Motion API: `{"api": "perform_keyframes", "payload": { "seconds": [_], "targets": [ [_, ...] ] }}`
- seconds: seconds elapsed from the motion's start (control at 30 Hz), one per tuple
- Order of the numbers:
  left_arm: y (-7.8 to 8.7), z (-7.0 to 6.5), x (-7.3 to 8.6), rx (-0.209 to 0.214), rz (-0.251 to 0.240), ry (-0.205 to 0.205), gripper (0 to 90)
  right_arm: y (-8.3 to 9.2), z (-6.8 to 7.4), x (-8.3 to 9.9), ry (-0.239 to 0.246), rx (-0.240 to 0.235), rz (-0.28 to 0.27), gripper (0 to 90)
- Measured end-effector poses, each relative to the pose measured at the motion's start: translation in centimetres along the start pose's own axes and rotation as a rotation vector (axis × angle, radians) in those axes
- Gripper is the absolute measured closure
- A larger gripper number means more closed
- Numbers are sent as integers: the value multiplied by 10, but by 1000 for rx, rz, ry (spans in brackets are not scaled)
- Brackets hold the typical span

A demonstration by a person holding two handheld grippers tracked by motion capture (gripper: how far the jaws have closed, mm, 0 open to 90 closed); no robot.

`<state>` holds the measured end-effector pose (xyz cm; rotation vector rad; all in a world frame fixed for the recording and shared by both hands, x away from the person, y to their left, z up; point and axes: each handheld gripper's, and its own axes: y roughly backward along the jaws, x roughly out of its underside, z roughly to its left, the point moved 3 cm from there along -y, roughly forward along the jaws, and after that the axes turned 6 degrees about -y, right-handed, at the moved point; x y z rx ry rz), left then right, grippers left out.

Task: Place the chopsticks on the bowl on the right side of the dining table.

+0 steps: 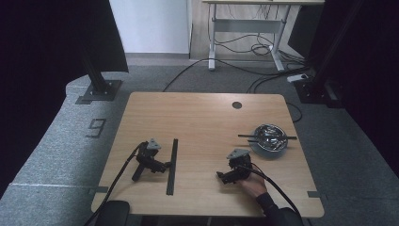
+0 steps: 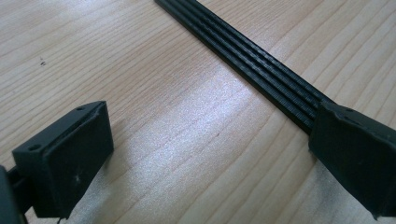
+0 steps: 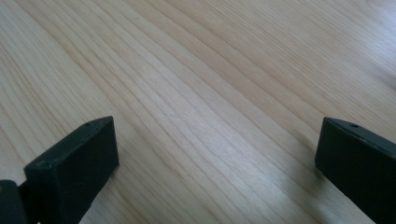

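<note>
Here the left gripper (image 1: 165, 165) lies on the wooden table (image 1: 197, 117), left of the middle, with no hand on it and its cable trailing off the near edge. Its jaws stand wide apart with nothing between them but bare wood. Just beside it lies a long black ribbed strip (image 1: 172, 165), flat on the table and running from the near edge away from the person. In the left gripper view the strip (image 2: 261, 70) crosses slantwise, and one jaw sits right at it — touching or just over it, I cannot tell which.

The right gripper (image 1: 221, 176) is held by the person's hand (image 1: 253, 185), which comes in from the bottom right, low over the table near the front edge. Its jaws are also spread wide and hold nothing — the right gripper view has plain wood grain between them.

Farther back on the right sits a shiny metal bowl (image 1: 269, 139) with a pair of black chopsticks (image 1: 267, 137) lying across its rim, well apart from both grippers.
</note>
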<state>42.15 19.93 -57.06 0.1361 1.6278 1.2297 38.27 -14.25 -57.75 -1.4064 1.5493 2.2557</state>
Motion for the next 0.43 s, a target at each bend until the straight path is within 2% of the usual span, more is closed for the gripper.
{"api": "perform_keyframes", "payload": {
  "seconds": [0.07, 0.43],
  "targets": [
    [0, 0, 0, 0, 0, 0, 0, -1, 0, 1, -6, -3, -20, 0],
    [0, 0, 0, -1, 1, 0, 0, -1, 0, 1, -3, -6, -20, 0]
  ]
}}
